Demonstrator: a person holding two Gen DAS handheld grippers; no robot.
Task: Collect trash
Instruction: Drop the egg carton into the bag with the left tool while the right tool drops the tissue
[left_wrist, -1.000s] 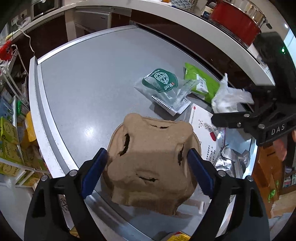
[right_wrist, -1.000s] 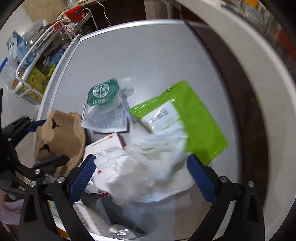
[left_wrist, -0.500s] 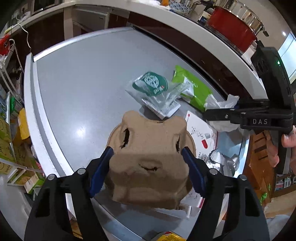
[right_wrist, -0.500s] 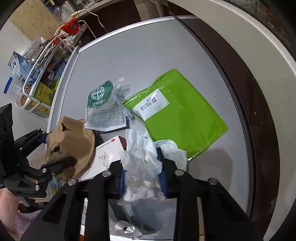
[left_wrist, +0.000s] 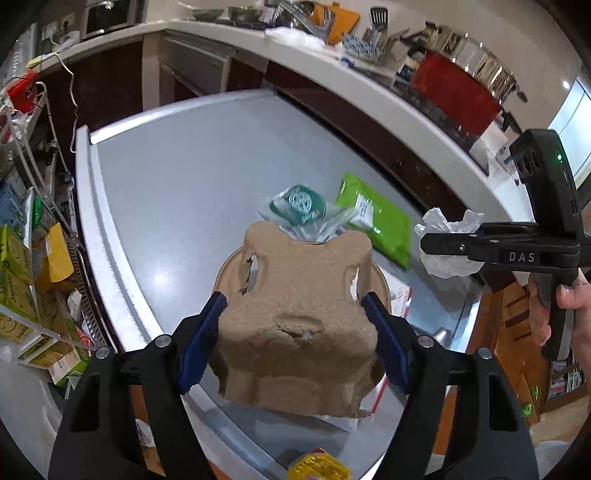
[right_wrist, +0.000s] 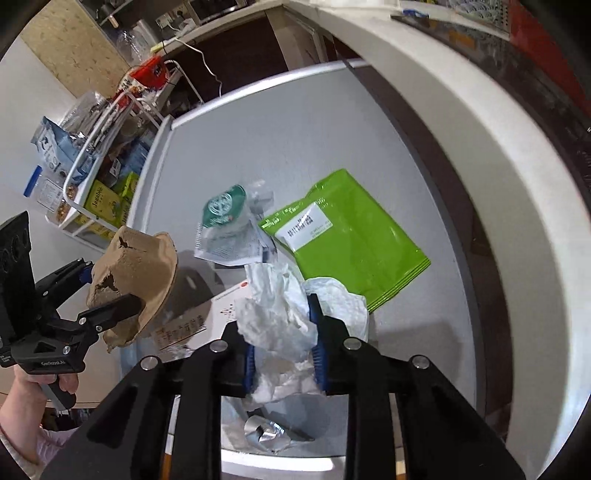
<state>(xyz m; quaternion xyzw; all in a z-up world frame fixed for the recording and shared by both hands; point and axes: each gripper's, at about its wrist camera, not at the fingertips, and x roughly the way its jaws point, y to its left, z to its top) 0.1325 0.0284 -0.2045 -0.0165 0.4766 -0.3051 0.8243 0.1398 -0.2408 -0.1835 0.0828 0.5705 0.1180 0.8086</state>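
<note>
We hold a brown pulp tray (left_wrist: 299, 328) in our left gripper (left_wrist: 295, 334), its blue pads pressed on the tray's two sides, and the tray hangs clear above the grey table (left_wrist: 177, 177). Our right gripper (right_wrist: 282, 354) has its jaws narrow, pinched on a crumpled white bag (right_wrist: 277, 314), also off the table. Below on the table lie a green pouch (right_wrist: 351, 236), a clear packet with a green round label (right_wrist: 225, 214) and a white printed sheet (right_wrist: 195, 321).
</note>
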